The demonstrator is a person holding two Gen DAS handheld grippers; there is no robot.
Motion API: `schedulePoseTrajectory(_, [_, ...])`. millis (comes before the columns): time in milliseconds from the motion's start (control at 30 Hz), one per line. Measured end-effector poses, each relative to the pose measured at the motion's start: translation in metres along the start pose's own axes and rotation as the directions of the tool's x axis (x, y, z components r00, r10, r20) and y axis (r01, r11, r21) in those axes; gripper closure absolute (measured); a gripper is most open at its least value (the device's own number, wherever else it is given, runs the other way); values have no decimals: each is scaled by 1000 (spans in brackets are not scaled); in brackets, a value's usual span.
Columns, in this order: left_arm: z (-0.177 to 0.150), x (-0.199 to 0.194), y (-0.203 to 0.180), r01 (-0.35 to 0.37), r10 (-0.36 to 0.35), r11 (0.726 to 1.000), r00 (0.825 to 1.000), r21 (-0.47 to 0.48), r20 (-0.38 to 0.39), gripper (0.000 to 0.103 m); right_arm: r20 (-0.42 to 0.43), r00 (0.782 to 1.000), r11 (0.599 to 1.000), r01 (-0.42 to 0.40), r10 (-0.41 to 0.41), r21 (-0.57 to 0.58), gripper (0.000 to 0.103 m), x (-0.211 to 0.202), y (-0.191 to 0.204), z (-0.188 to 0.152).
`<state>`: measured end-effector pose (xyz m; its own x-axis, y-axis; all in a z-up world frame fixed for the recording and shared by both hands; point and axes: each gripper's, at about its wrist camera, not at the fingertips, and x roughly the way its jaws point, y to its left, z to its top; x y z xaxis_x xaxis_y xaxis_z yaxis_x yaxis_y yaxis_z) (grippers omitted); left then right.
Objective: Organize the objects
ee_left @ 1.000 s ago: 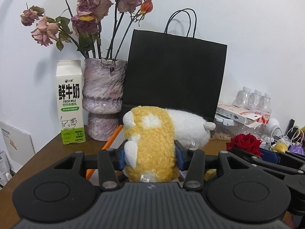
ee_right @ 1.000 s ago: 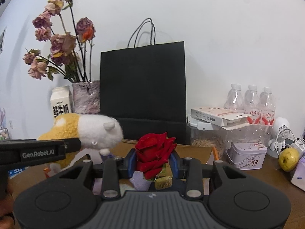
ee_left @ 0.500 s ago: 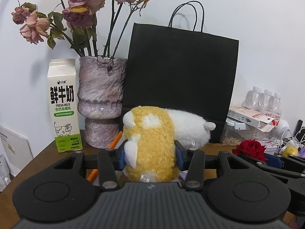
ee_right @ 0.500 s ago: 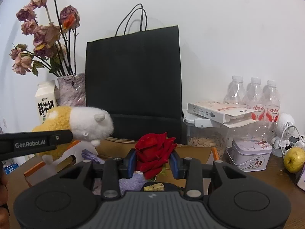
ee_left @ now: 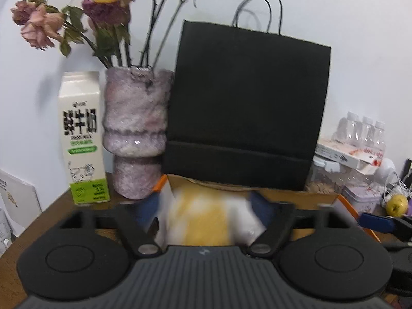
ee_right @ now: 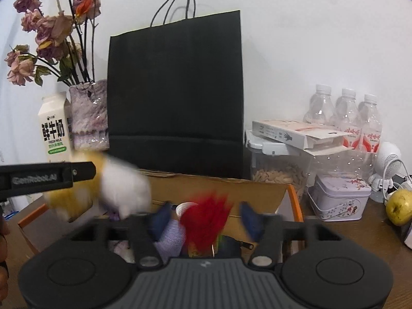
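Both tongs wide apart. L gripper has pads clear of the plush toy, a yellow/white motion-blurred mass between and below them, over the cardboard box. R gripper likewise spread; red rose streaked w/ blur between its pads, touching neither as far as I can tell.

Progress, my est.: both items look released into the box, which already holds a lilac bundle and a white cap; whether either item has settled I can't tell. Apple, tin and other desk clutter are outside it, maybe left to sort.

Materials: plush = soft fleecy pile, rounded; rose = layered petals, fabric or real unclear; box = matte corrugated card w/ orange edge; paper bag = flat black, rigid, cord handles.
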<state>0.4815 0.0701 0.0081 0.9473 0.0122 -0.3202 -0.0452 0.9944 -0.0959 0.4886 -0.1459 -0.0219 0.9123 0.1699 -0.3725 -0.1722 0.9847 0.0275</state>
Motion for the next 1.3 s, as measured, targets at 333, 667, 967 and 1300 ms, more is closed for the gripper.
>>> schedulePoseTrajectory(333, [2,-2,11,-46,46,999,999,0,28,0,-19,999,1000,31,-31,2,0,4,-1,-4])
schedulePoseTrajectory(667, [-1,-18,16,-28,27,999,999,26,17,0,-23,999,999,44,-43,3,0,-7,0,-3])
schedulePoseTrajectory(967, [-15,-55,27,-5,5,999,1000,40,-3,0,-17,999,1000,28,-28,11,0,-42,0,-10])
schedulePoseTrajectory(1300, [-47,-112,29,37,-33,996,998,76,-57,0,-25,1000,1000,17,-17,8,0,-105,5,-33])
